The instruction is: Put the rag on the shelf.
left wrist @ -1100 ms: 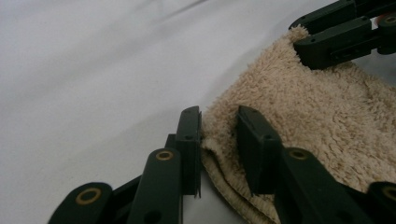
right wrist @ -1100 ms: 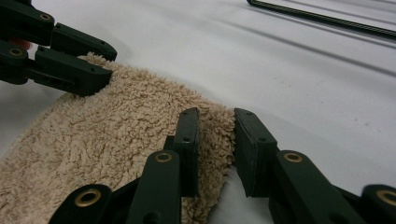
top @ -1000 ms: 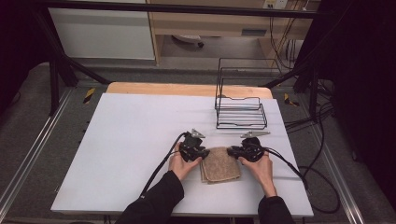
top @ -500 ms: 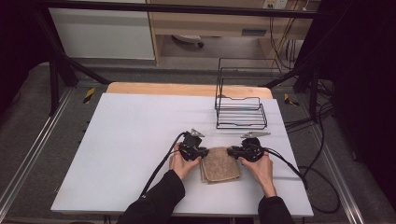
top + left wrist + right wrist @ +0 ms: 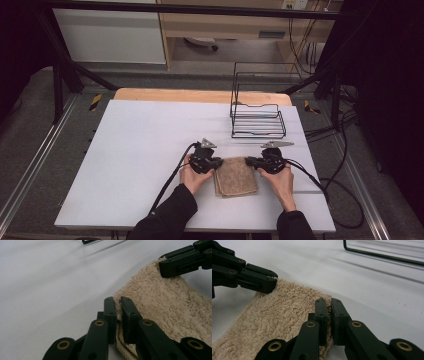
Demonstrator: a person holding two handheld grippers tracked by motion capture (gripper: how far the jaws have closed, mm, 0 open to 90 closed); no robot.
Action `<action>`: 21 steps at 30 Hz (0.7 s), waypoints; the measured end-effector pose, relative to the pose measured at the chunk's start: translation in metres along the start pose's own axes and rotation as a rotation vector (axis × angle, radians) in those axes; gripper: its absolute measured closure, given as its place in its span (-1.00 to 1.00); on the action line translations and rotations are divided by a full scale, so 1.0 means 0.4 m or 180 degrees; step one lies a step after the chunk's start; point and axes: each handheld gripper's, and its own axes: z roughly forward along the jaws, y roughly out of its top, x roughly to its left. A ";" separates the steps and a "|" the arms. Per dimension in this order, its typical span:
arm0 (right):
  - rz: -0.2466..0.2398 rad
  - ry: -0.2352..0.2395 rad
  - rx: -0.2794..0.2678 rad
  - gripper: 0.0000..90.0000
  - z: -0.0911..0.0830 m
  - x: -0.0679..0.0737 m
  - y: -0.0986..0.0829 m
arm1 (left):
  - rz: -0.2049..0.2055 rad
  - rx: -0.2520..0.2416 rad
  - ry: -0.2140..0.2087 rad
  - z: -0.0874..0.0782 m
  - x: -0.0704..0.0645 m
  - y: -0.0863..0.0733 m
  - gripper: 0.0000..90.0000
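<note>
The jaws of the left gripper (image 5: 118, 312) are pressed almost together on the far left corner of a folded tan towel (image 5: 236, 176), with a thin edge of the pile caught between them. The right gripper (image 5: 329, 312) has its jaws closed just as tightly on the towel's far right corner. Each gripper view also shows the other gripper's black tip biting the opposite corner across the cloth.

From the high view, the left gripper (image 5: 218, 163) and the right gripper (image 5: 248, 160) face each other across the towel's far edge, each held in a hand, the left hand (image 5: 192, 174) and the right hand (image 5: 280, 181), with dark sleeves coming in from the near edge of the desk (image 5: 140, 150).

The towel lies flat on the white surface near the desk's near edge, a little right of its middle. A black wire rack (image 5: 257, 114) stands toward the far right corner, well apart from the towel.
</note>
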 end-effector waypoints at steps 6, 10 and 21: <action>-0.0039 0.0028 -0.0120 0.89 -0.028 0.011 0.000 | 0.0017 -0.0173 -0.0036 -0.024 -0.010 -0.001 0.84; -0.0086 0.0033 -0.0210 0.89 -0.049 0.024 0.001 | 0.0037 -0.0259 -0.0051 -0.041 -0.017 -0.003 0.84; -0.0140 0.0031 -0.0366 0.89 -0.084 0.041 -0.005 | 0.0123 -0.0461 -0.0055 -0.076 -0.046 -0.006 0.84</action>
